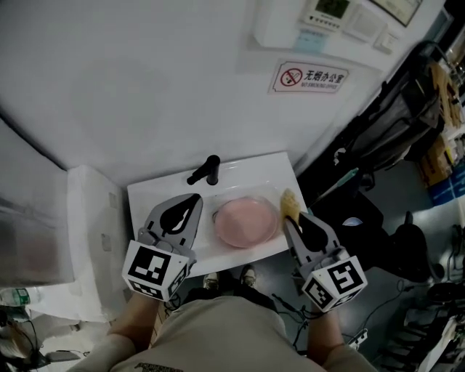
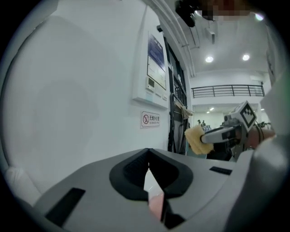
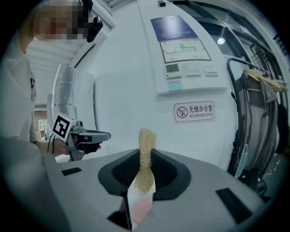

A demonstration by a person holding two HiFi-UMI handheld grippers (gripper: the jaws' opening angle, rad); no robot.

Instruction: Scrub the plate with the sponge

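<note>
A round pink plate lies in the white sink. My left gripper hovers over the sink just left of the plate, its jaws shut with nothing between them. My right gripper is at the plate's right rim, shut on a yellow sponge that sticks out past its tips. In the right gripper view the sponge stands upright, pinched between the jaws, with the left gripper off to the left. The left gripper view shows the sponge in the right gripper, and a sliver of pink below its own closed jaws.
A black faucet stands at the back of the sink, between the two grippers. The white wall behind carries a no-smoking sign and a control panel. Dark bags and gear crowd the floor to the right.
</note>
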